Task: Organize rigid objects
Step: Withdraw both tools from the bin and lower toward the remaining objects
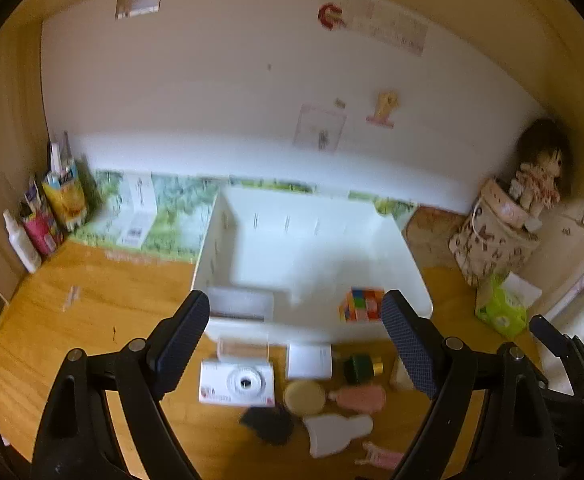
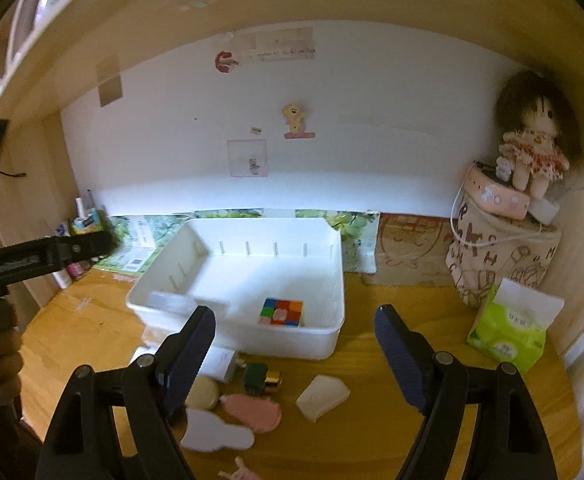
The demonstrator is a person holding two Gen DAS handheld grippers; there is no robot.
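Left wrist view shows my left gripper (image 1: 296,336) spread wide, holding nothing, above the loose items along the desk's (image 1: 91,320) near edge: a boxy white camera (image 1: 236,383), a round tan compact (image 1: 304,397), a flat pink piece (image 1: 360,398). My right gripper (image 2: 295,346) is likewise released and empty. Flat, smooth shapes could slide from my ribbed pads if pinched off-centre. Further back, the glossy white plastic bin (image 2: 163,304) holds the colourful cube (image 2: 281,312) in its near right corner.
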